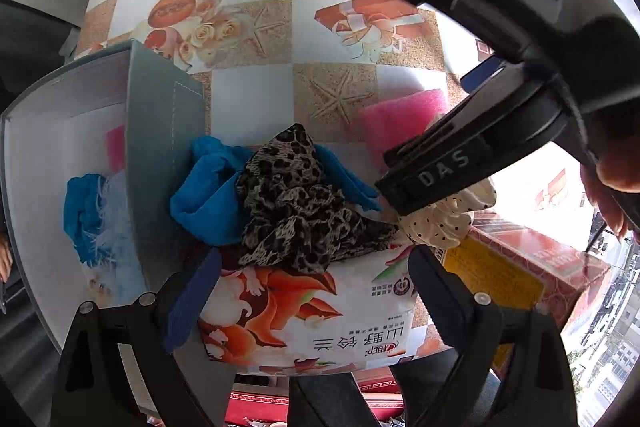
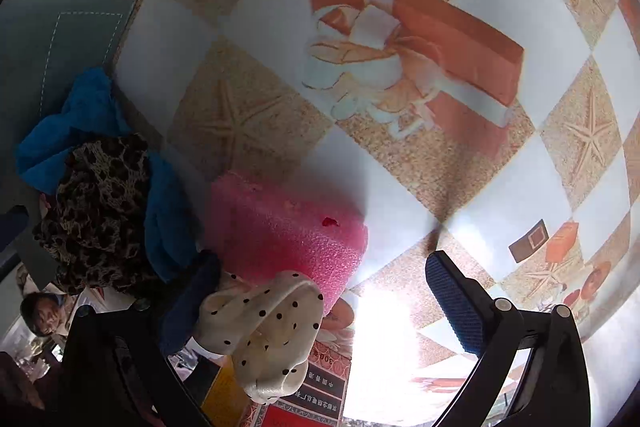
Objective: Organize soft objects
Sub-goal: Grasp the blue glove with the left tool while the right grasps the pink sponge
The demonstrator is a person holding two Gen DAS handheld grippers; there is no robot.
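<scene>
At the far left stands the grey storage box (image 1: 160, 155), open-topped, already holding one blue feathery item (image 1: 90, 211) and what appears to be one pink piece (image 1: 116, 147) against its inner wall. Just beside the box's outer wall lies one blue cloth (image 1: 200, 199) with one leopard-print cloth (image 1: 296, 211) heaped on top of it, both partly resting on a printed tissue pack (image 1: 304, 315). The left gripper (image 1: 312, 279) hangs over that pack, jaws spread and holding nothing. Further right, one pink foam block (image 2: 288, 227) lies flat on the patterned surface (image 2: 400, 187). Touching its near edge is one cream polka-dot scrunchie (image 2: 264, 331), perched on a red and yellow box (image 1: 520, 267). The right gripper (image 2: 320, 291) is over the scrunchie, jaws spread wide, one finger touching the fabric, nothing pinched yet. In my judgement the step in hand is taking the scrunchie: the jaws should centre on its bunched middle and close fully, since thin fabric slips, then lift clear of the foam before carrying leftward to the box.
</scene>
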